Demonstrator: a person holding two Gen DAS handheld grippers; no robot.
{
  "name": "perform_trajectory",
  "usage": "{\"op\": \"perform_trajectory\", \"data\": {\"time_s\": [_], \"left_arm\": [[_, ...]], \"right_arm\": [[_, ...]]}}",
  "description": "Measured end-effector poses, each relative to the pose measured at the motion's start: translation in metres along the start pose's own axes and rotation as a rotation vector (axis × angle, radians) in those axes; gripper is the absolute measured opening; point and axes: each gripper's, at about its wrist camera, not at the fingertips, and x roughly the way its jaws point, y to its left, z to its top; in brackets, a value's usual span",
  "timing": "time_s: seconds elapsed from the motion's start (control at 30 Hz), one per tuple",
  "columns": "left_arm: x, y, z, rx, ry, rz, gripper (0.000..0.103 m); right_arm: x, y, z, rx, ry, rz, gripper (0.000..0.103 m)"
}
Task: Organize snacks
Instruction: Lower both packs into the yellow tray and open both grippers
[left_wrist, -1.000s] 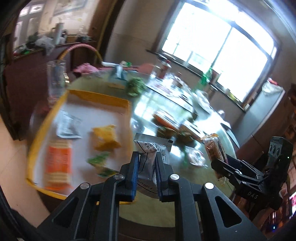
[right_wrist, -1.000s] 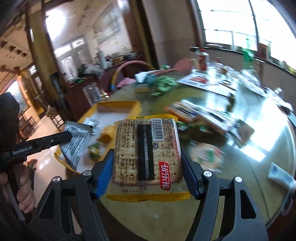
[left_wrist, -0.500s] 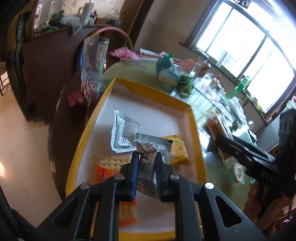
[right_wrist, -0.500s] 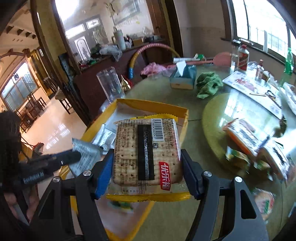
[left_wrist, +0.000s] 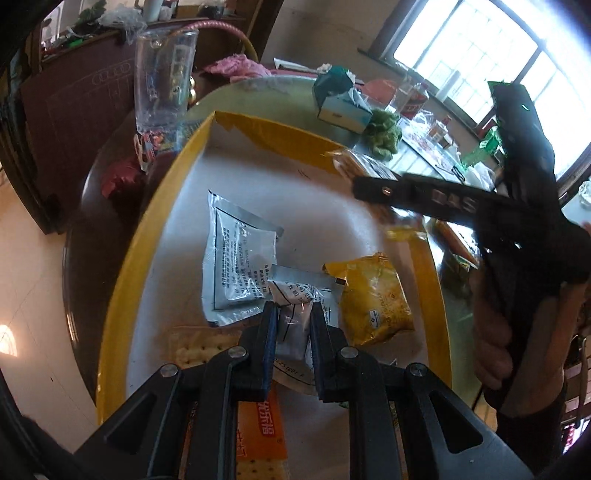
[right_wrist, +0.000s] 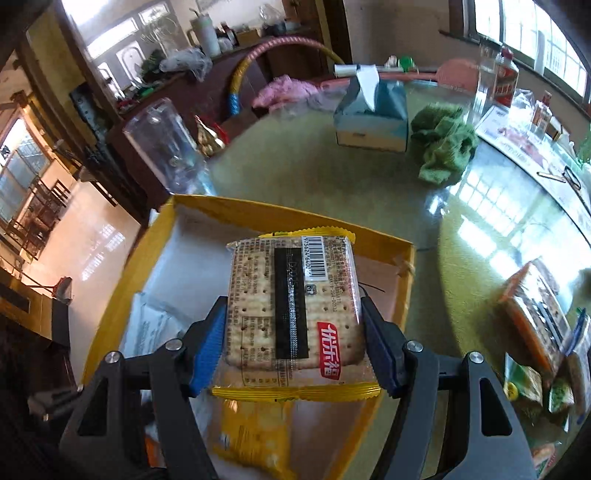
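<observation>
A clear-wrapped square cracker pack (right_wrist: 293, 310) is clamped in the right gripper (right_wrist: 293, 343) above the yellow-rimmed tray (right_wrist: 404, 284) – a crumpled silver sachet (left_wrist: 295, 317) is pinched by the left gripper (left_wrist: 293, 332)

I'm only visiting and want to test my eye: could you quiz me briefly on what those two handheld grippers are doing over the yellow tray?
1. True or false: the left gripper is empty.
2. What does the right gripper hold: A) green cloth, B) cracker pack, C) tissue box?
3. Fill in: the yellow snack bag lies inside the ____.

Key
1. False; it is shut on a silver packet.
2. B, the cracker pack; the green cloth and tissue box sit on the table.
3. The yellow tray.
</observation>
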Motion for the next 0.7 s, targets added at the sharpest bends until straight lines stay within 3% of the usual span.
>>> {"op": "perform_trajectory", "data": {"time_s": [0.3,0.37,0.4,0.47,0.5,0.7], "left_arm": [[-0.001,-0.001,-0.004,0.003,0.01,-0.004,0.018],[-0.003,-0.002,-0.005,0.01,0.009,0.002,0.023],[-0.005,-0.003,-0.006,0.012,0.006,0.003,0.03],[-0.014,-0.005,-0.01,0.011,-0.014,0.0,0.053],[-0.021,-0.005,-0.012,0.009,-0.034,0.003,0.064],[-0.062,-0.018,-0.034,-0.03,-0.151,-0.012,0.065]], "right_arm": [[0.032,0.008,0.006,0.0,0.081,-0.084,0.07],[0.037,0.007,0.007,-0.001,0.095,-0.107,0.07],[0.034,0.006,0.007,-0.005,0.091,-0.105,0.071],[0.024,0.003,0.007,0.002,0.073,-0.084,0.074],[0.014,0.002,0.006,0.0,0.046,-0.066,0.081],[-0.077,-0.009,-0.026,-0.019,-0.128,0.007,0.083]]}}
